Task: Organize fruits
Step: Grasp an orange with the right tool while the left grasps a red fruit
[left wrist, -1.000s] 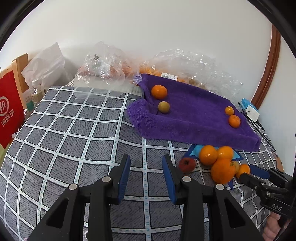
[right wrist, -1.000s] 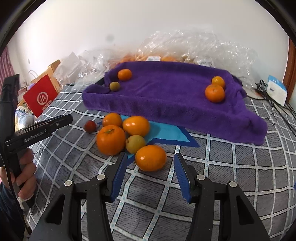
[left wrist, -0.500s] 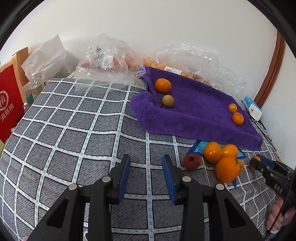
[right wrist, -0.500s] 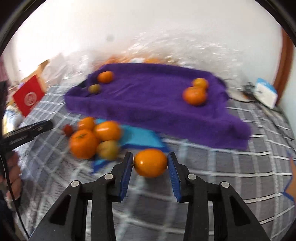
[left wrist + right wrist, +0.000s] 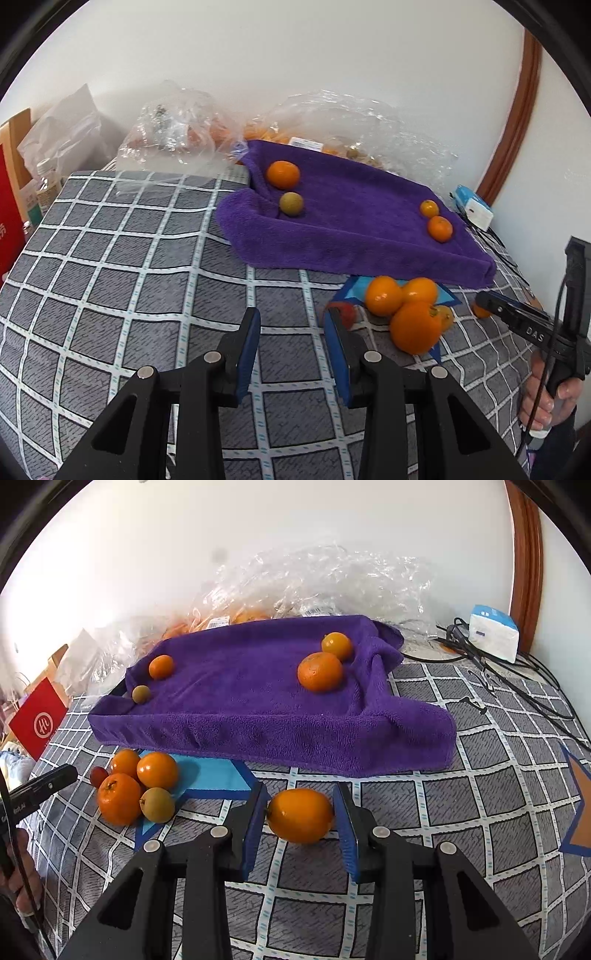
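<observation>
Since a second ago, the right gripper [image 5: 300,821] has closed around the orange fruit [image 5: 300,815] that lay loose in front of it, and it now carries that fruit away from the pile toward the purple towel tray [image 5: 258,734]. Its blue pads press on both sides of the fruit, which hangs just in front of the tray's near wall, clear of the checked cloth [image 5: 498,812] below as far as I can judge. The left gripper [image 5: 293,345] has barely shifted; its fingers stand a little apart with nothing between them, hovering over the cloth just beside the small red fruit [image 5: 347,314]. It looks parked there to stay out of the way, or to be ready for that fruit next. The tray seems to be the sorting place: a small orange [image 5: 161,666] and a greenish-brown fruit [image 5: 141,693] sit in its left corner, and two oranges [image 5: 320,671] touch each other toward the right. That grouping suggests the held fruit belongs with the right-hand pair, though I cannot be sure. The remaining pile [image 5: 136,786], three oranges, a greenish fruit and the red one, rests on a blue paper [image 5: 210,775] in front of the tray. Clear plastic bags [image 5: 314,583] with more fruit lie behind it against the wall.
</observation>
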A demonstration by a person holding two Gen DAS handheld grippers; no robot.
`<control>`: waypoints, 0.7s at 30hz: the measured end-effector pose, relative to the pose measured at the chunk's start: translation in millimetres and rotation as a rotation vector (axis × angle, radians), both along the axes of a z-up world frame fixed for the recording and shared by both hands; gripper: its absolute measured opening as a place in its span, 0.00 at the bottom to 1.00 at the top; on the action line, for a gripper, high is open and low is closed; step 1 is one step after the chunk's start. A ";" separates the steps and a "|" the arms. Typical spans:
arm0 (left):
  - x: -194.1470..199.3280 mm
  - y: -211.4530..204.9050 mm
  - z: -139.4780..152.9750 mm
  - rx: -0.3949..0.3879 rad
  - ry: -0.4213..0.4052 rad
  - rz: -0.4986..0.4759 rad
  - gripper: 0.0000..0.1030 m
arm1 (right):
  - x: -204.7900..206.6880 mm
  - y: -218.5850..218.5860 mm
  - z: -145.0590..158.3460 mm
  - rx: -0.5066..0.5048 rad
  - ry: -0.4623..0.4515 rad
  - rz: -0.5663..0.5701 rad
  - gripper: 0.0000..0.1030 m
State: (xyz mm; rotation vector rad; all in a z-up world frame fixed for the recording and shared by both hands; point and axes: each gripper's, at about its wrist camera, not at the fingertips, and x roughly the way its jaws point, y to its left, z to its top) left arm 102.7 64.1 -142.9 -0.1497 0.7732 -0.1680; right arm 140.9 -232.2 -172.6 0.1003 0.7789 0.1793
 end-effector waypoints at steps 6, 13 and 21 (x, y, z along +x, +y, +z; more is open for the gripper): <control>2.2 -15.7 0.6 -0.013 0.050 -0.076 0.33 | 1.1 4.3 -3.8 -0.033 0.025 0.008 0.38; 14.2 -22.5 2.9 -0.019 0.117 -0.051 0.33 | 1.0 -1.2 -4.1 -0.014 0.028 -0.004 0.38; 25.4 -29.0 -11.9 -0.009 0.124 -0.025 0.33 | 0.0 3.7 -3.3 -0.037 0.028 0.009 0.38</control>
